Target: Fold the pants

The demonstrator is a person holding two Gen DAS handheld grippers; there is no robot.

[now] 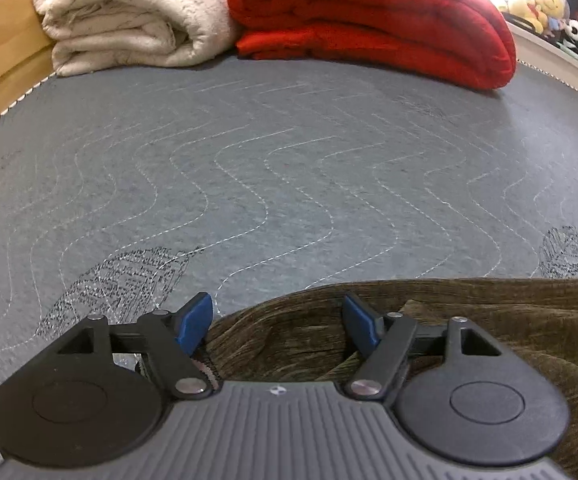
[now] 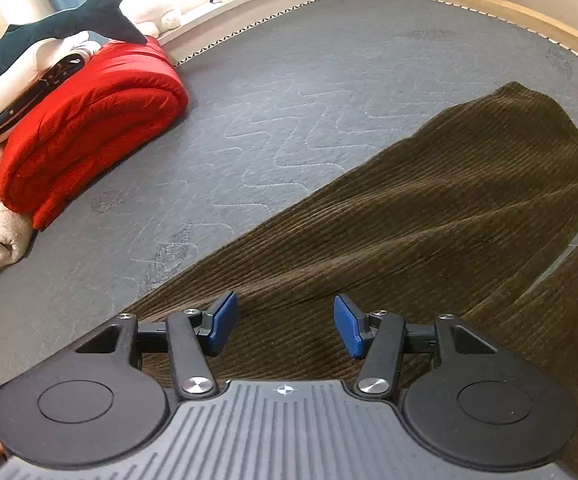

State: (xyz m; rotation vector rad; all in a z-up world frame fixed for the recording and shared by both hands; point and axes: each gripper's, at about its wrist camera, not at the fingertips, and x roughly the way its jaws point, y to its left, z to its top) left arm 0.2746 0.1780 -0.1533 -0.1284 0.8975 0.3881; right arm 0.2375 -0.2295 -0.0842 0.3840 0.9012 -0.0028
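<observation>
we count one pair of brown pants [image 2: 429, 208] on one grey mattress [image 2: 289, 80]. two tools show: the left tool [image 1: 277, 322] and the right tool [image 2: 285, 322], each with two blue pads. there is one red blanket [image 1: 369, 16], one cream blanket [image 1: 129, 20] and one plush shark [image 2: 61, 20]. several small plush toys [image 1: 545, 8] sit on the sill; their number we cannot tell.

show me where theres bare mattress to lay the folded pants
The grey mattress is bare between the brown pants and the red blanket, up to its stitched far edge. The head end is crowded: red blanket, cream blanket and shark plush.
</observation>
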